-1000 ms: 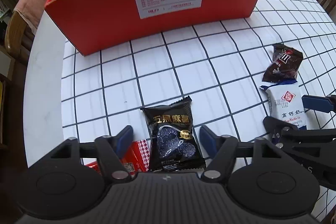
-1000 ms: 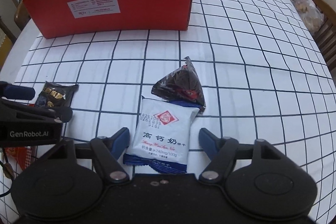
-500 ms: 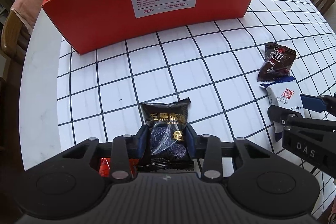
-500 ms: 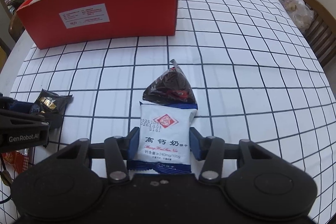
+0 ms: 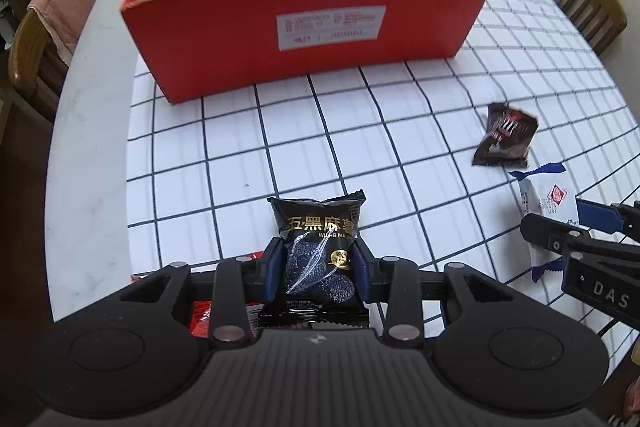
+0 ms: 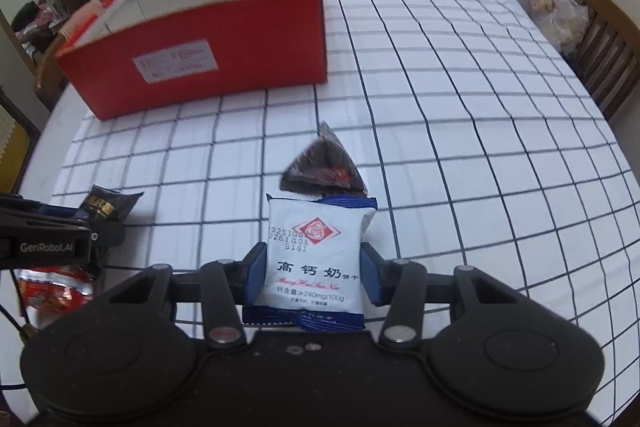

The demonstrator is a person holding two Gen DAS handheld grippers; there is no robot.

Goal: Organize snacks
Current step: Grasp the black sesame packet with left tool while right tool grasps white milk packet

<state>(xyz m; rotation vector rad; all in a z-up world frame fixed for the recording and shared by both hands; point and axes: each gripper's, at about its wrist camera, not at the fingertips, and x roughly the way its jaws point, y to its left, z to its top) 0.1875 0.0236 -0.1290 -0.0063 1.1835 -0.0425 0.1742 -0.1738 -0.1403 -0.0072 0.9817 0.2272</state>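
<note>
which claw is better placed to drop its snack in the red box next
Left, marginally. The left claw, shut on the black packet, faces the red box squarely; from the right claw, holding the white packet, it sits off leftward.

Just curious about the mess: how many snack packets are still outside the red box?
4: black packet in the left jaws, white packet in the right jaws, dark triangular packet on the cloth, red packet beneath the left tool. Others may be hidden.

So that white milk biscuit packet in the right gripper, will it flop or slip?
The white packet looks puffy and stands upright between the right hand-held gripper pads, so probably fairly stiff and light. Its glossy film could slide; the contents are likely fragile if squeezed hard.
</note>
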